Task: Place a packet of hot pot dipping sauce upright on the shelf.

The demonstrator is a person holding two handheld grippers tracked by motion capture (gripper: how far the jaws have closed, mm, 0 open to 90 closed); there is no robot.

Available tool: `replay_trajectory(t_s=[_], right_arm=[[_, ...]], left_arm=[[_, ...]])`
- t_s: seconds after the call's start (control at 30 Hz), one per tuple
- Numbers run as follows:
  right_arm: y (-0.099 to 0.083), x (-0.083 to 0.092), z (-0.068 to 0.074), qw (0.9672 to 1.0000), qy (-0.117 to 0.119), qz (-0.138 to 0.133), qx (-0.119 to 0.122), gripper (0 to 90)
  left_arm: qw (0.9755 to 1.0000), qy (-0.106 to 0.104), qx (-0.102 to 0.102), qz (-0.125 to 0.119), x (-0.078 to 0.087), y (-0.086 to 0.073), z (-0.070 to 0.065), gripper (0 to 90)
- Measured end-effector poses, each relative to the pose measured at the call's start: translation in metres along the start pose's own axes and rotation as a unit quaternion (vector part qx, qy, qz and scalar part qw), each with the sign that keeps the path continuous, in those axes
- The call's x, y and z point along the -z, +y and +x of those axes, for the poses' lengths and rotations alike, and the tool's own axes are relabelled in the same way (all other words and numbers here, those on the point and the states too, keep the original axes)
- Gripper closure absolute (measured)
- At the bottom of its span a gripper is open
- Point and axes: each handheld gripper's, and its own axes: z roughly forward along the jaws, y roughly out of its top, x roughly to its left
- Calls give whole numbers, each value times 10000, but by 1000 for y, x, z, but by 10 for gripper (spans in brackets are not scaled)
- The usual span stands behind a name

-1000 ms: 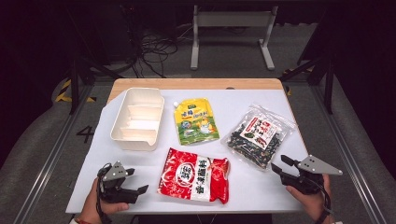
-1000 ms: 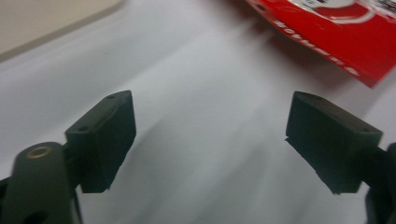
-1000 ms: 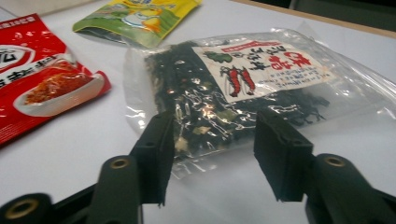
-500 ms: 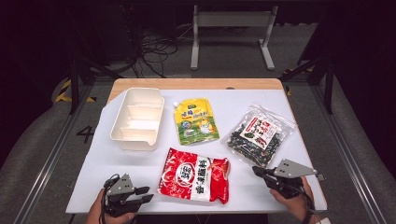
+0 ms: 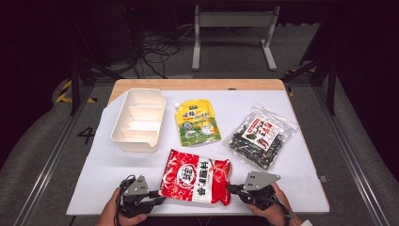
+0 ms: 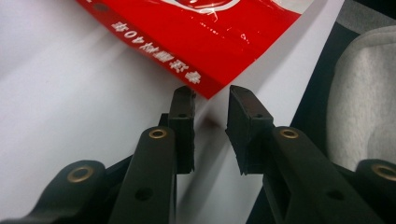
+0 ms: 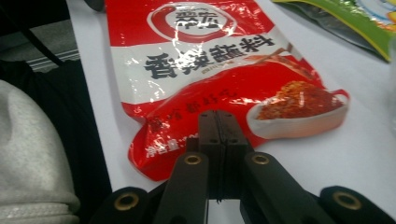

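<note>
The left hand-held gripper (image 5: 157, 199) sits low at the near edge of the worktop (image 5: 94, 174), with a hand (image 5: 115, 214) around it. Its two black jaws have just been closing. They now stand a little apart with a small gap. The corner of the red bag (image 6: 205, 42) lies just in front of that gap. The pads do not press on it, and I cannot tell if they touch it at all. Along the bag's red edge, right by these jaws, runs a line of small white writing. It has a "40" in it and some Chinese signs.

The red bag (image 5: 196, 176) lies flat between the two hand-held grippers. It has a white band across its middle with big dark Chinese letters. Above the band is a round badge with white Chinese letters. A picture of a bowl of red flakes sits on the bag's red part, just ahead of the right jaws.

The right hand-held gripper (image 5: 231, 189) is on the other side of the bag, held by the other hand (image 5: 268, 209). Its jaws are pressed tight together with no gap. Their tips (image 7: 218, 121) lie over the bag's crinkled near edge. I cannot tell if they pinch any of the bag.

Past the right hand-held gripper lies a yellow and green pouch (image 5: 197, 121).
</note>
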Motion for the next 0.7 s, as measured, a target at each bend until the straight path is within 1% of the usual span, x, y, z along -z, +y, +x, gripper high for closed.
replay_trajectory(t_s=[0.07, 0.1, 0.13, 0.17, 0.27, 0.3, 0.37, 0.5, 0.53, 0.6, 0.7], right_arm=[[0, -2, 1, 10000, 5, 41, 27, 900], [0, -4, 3, 10000, 5, 64, 52, 900], [1, -4, 3, 10000, 13, 73, 58, 900], [1, -4, 3, 10000, 13, 73, 58, 900], [1, -5, 3, 9999, 20, 85, 78, 900], [1, -5, 4, 9999, 24, 101, 105, 900], [1, -7, 5, 9998, 47, 121, 145, 900], [2, -11, 8, 9996, 84, 183, 213, 900], [2, -12, 9, 9995, 103, 202, 218, 900], [3, -14, 10, 9995, 105, 215, 208, 900], [4, -16, 11, 9995, 109, 227, 199, 900]], left_arm=[[10000, 11, 6, 4, -2, 2, 0, 731], [10000, -1, 42, -16, -5, 5, 2, 738], [10000, 38, -10, 8, -6, 6, 3, 739], [10000, 38, -10, 8, -6, 6, 3, 746], [9999, 121, 50, -34, -10, 10, 5, 750], [9999, 145, 37, -37, -11, 11, 6, 751], [9998, 179, 78, -73, -12, 14, 8, 735], [9996, 93, 137, -209, -16, 20, 10, 730], [9996, 114, 105, -248, -17, 22, 11, 727], [9993, 61, 156, -326, -20, 26, 12, 707], [9990, 14, 149, -411, -23, 30, 13, 685]])
